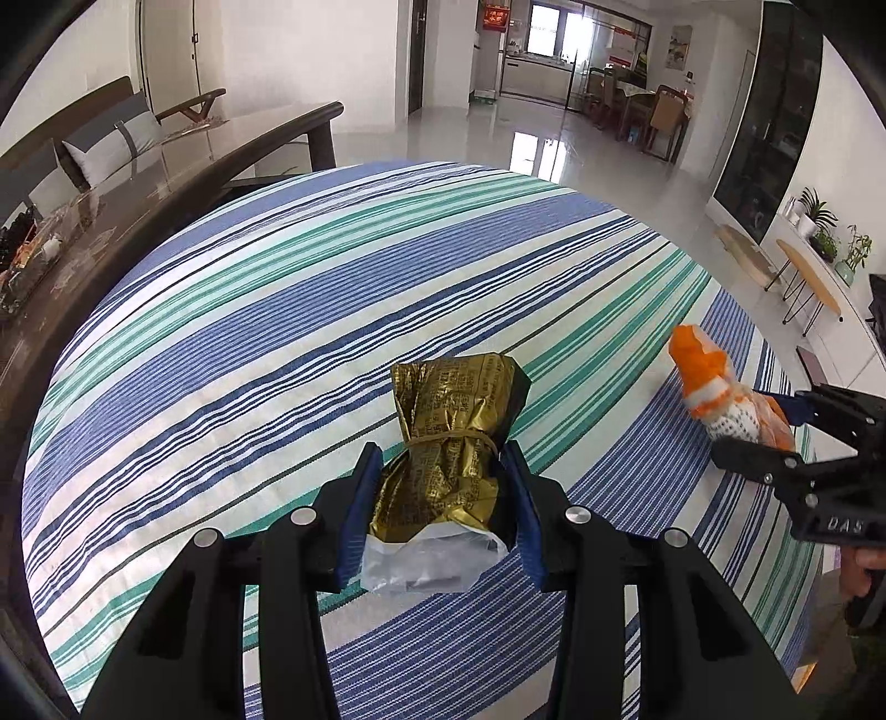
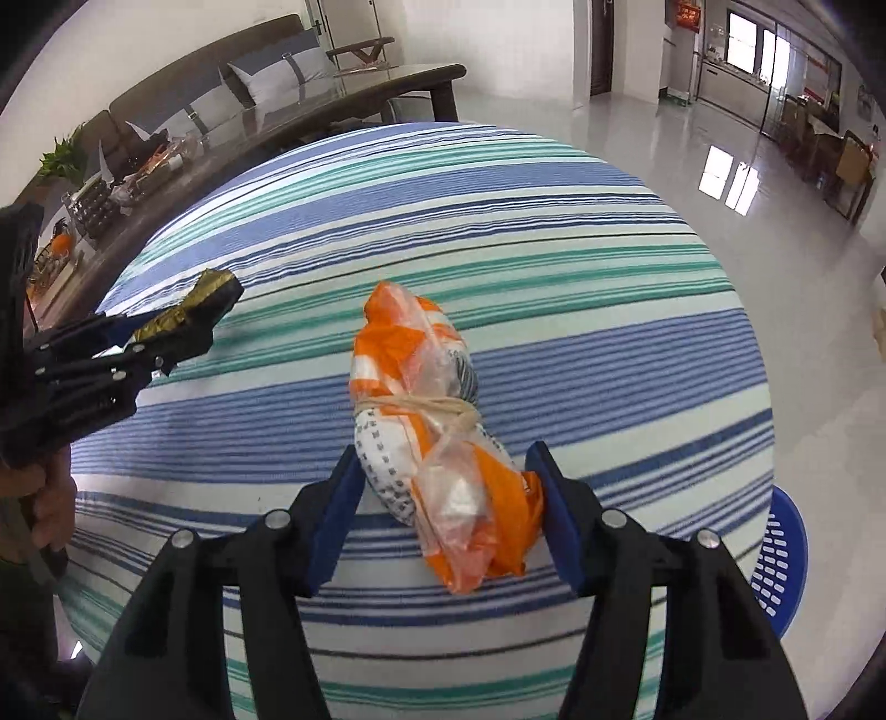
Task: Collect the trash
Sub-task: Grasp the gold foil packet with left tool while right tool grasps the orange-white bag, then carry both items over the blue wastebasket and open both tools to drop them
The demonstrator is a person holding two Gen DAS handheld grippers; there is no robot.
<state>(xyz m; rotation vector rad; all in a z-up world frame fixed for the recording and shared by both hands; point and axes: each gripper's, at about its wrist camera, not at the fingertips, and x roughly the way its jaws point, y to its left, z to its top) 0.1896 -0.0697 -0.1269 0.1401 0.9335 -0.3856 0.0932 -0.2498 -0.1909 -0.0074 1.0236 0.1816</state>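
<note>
The letters "DAS" stand in pale capitals on the black body of the right claw [image 1: 786, 421], seen at the right edge of the left wrist view. The gold bag [image 1: 454, 443] is covered in fine dark print, too small to read. A red sign [image 1: 494, 15] on the far wall carries yellow characters that cannot be made out; the same red sign [image 2: 686, 12] shows in the right wrist view, likewise unreadable. The orange and white bag [image 2: 437, 421] bears rows of small dark marks, illegible.
</note>
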